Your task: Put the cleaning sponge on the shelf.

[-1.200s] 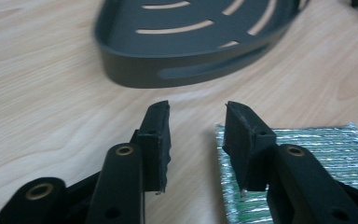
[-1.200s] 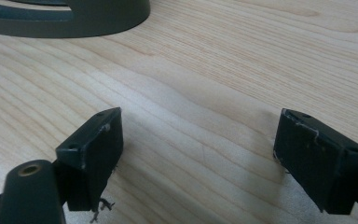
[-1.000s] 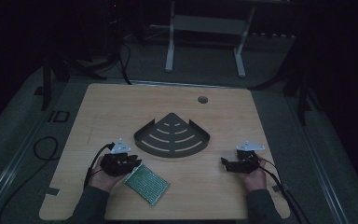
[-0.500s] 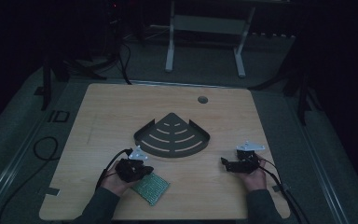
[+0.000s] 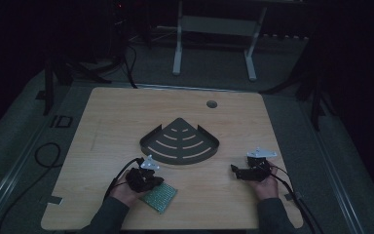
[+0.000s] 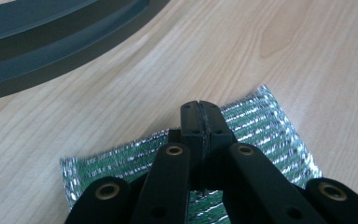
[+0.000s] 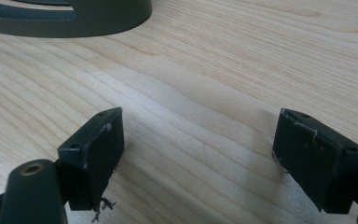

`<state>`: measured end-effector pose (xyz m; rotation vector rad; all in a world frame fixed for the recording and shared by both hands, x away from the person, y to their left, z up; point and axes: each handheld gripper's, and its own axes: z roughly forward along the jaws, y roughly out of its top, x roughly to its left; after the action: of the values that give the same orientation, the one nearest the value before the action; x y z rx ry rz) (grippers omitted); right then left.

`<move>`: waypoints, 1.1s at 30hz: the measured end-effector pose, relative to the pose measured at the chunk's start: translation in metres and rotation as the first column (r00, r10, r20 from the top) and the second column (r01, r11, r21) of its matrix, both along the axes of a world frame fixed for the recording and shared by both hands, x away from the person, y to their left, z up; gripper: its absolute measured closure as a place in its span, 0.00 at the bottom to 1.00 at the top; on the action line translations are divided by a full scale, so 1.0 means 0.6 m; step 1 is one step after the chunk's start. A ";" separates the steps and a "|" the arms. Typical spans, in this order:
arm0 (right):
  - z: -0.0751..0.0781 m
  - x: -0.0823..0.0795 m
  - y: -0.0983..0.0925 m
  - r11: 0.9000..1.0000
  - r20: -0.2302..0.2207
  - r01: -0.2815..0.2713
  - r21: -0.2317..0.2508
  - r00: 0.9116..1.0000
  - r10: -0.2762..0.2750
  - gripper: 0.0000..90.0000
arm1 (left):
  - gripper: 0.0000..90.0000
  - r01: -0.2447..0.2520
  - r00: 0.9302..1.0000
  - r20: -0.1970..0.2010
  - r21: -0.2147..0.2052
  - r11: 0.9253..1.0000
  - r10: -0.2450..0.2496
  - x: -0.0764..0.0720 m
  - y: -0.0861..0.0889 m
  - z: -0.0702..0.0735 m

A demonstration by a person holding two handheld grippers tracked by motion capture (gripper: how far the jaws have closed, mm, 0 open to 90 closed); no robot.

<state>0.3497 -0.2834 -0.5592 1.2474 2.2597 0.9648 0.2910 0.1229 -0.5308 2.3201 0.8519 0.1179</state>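
Note:
A green, glittery scouring pad lies flat on the wooden table near the front edge. My left gripper sits on the pad's left corner, held by a hand. In the left gripper view its jaws are pressed flush together with their tips low over the pad, and I see no fold of pad between them. My right gripper rests at the front right of the table. Its jaws stand wide apart over bare wood, holding nothing.
A dark grey, fan-shaped slotted corner rack lies in the middle of the table; its rim shows in the left gripper view and the right gripper view. A round cable hole is at the back. Cables trail off both grippers.
My left gripper has moved right and slightly down onto the green pad, and its jaws have gone from apart to closed. The right gripper has stayed where it was.

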 end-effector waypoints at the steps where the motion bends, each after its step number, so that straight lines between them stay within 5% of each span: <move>1: 0.000 0.000 0.000 1.000 0.000 0.000 0.000 1.000 0.000 0.18 | 1.00 -0.015 1.000 0.005 0.003 1.000 0.015 0.002 0.004 0.000; 8: 0.000 0.000 0.000 1.000 0.000 0.000 0.000 1.000 0.000 0.18 | 1.00 -0.097 0.995 0.016 0.013 0.995 0.097 0.012 0.035 0.000; 19: 0.000 0.000 0.000 1.000 0.001 -0.001 -0.001 1.000 0.001 0.18 | 1.00 -0.243 0.970 0.032 0.042 0.969 0.242 0.032 0.084 0.002; 33: 0.000 0.000 0.000 1.000 0.001 -0.001 0.000 1.000 0.001 0.18 | 0.97 -0.318 0.948 0.025 0.096 0.943 0.317 0.033 0.129 0.009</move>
<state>0.3497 -0.2835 -0.5593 1.2462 2.2599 0.9650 0.3111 0.2001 -0.5253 2.2517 1.2362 0.3159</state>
